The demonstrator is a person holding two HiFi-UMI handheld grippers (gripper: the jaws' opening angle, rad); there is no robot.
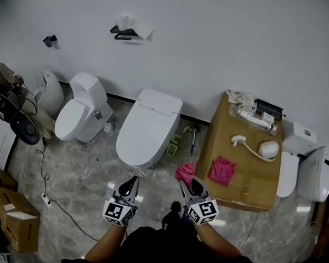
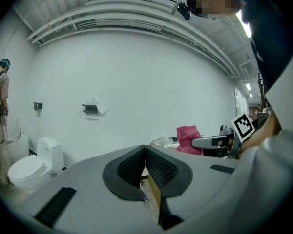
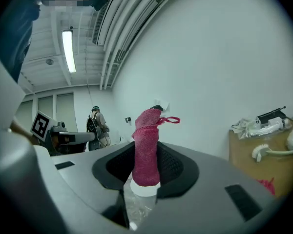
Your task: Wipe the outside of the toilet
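Pink cloth [image 3: 147, 138] pinched in right claw [image 3: 146, 164]

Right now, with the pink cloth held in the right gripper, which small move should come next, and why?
Probably carry the right gripper forward and to the left, toward the front of the white toilet. Its jaws are closed on the pink cloth, so the wiping tool is ready, but the cloth is apart from the toilet. The left gripper is shut and empty.
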